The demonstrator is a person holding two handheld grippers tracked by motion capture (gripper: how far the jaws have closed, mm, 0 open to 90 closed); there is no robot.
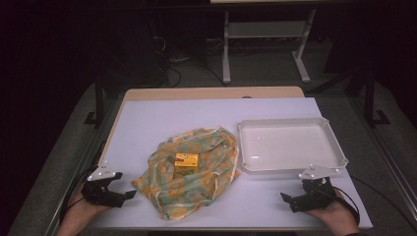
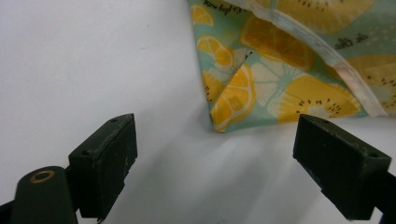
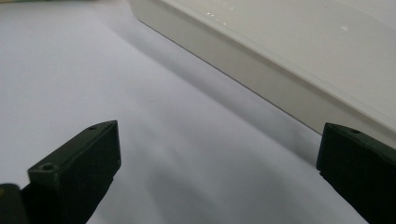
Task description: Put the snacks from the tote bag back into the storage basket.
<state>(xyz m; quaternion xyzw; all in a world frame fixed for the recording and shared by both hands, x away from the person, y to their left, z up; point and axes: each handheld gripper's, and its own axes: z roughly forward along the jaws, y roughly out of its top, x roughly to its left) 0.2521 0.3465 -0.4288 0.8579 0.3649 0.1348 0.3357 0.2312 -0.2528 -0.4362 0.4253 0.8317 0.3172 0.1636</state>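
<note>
A crumpled cloth printed with yellow citrus slices on pale green lies in the middle of the white table. A small yellow box sits on top of it. My left gripper rests near the front left edge, open, just left of the cloth's corner. Its jaws stand wide apart with nothing between them. My right gripper rests at the front right, open and empty, just in front of the white tray. The tray's near wall runs across the right gripper view.
The white tray holds nothing and stands to the right of the cloth. A wooden strip edges the table's far side. Beyond it, on the dark floor, are a white table frame and cables.
</note>
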